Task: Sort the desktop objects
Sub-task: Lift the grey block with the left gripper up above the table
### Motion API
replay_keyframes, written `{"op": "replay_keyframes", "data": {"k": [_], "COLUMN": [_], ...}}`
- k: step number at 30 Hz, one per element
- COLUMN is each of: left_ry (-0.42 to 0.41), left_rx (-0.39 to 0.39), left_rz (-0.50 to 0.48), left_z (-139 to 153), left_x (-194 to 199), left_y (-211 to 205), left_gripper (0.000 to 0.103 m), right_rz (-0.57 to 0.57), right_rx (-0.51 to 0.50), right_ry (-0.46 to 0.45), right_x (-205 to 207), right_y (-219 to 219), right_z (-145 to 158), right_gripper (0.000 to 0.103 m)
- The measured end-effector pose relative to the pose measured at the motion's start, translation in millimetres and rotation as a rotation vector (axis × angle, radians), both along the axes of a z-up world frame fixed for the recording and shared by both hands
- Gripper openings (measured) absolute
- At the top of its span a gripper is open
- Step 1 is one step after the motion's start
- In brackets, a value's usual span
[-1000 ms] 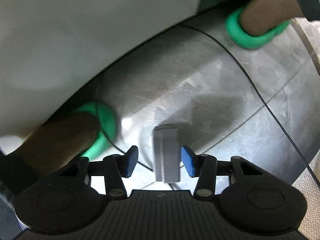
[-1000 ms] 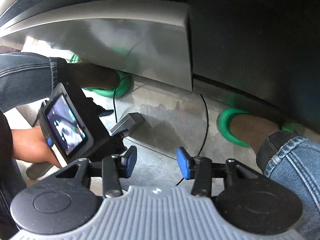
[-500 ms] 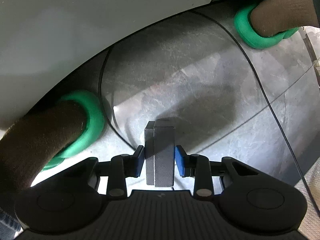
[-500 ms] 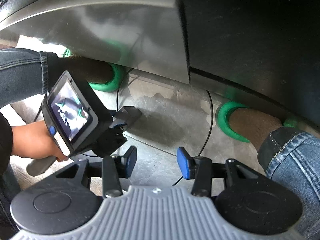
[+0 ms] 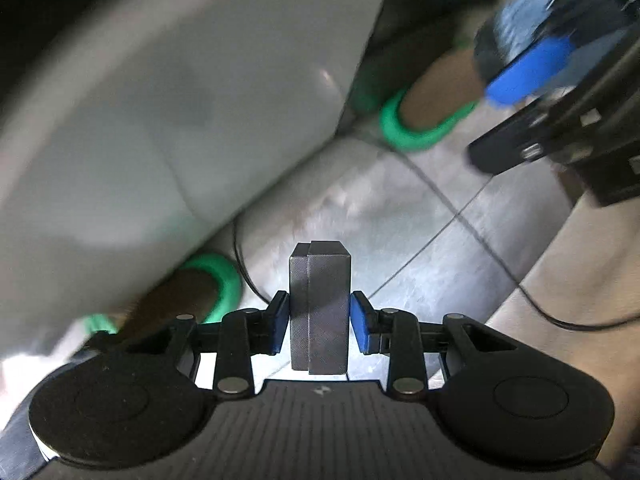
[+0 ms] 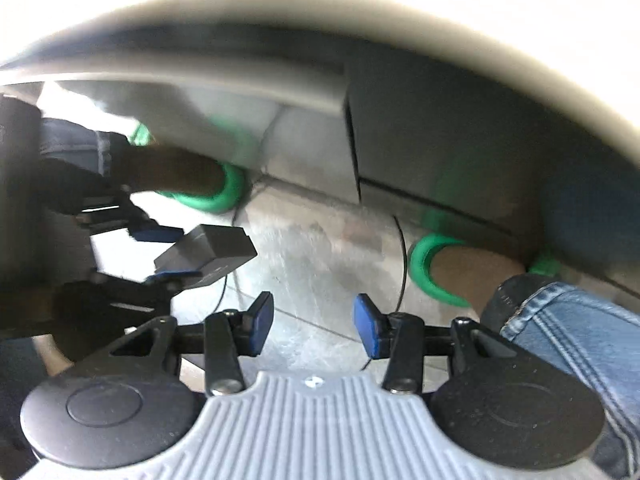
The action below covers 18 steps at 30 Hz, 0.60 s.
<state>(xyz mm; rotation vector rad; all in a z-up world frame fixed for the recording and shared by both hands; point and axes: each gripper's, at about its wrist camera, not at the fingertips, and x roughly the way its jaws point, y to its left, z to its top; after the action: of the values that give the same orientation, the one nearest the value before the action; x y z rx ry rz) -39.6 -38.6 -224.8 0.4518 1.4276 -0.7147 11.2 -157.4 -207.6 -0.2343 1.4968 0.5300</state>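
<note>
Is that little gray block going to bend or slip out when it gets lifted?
The gray block looks stiff: its edges stay straight between the left hand-held gripper pads. It probably won't slip, since both blue pads press on flat sides. With square corners, it likely wouldn't roll if dropped.

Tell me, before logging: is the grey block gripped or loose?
Gripped: the left gripper's blue fingers press both sides of the grey block.

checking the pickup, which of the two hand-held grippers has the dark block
The left hand-held gripper: its blue pads are clamped on the dark grey block. The right hand-held gripper has only bare floor between its pads.
</note>
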Motion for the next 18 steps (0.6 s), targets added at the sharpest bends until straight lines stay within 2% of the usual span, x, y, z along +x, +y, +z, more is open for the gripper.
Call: {"op": "replay_keyframes", "data": {"k": [11, 18], "left_ry": [-0.215, -0.328], "left_rx": [-0.182, -0.34], "left_rz": [0.048, 0.257], "left_z": [135, 209], "left_x": [-20, -16], "left_y": [34, 69], "left_gripper": [0.038, 0.038], "right_rz": [-0.002, 0.021], "right_rx": [0.186, 0.338], "right_ry": [-0.146, -0.339], "right_x": [-18, -26], "right_y": [-18, -30], "right_z": [103, 188], "right_gripper": [0.046, 0.046]}}
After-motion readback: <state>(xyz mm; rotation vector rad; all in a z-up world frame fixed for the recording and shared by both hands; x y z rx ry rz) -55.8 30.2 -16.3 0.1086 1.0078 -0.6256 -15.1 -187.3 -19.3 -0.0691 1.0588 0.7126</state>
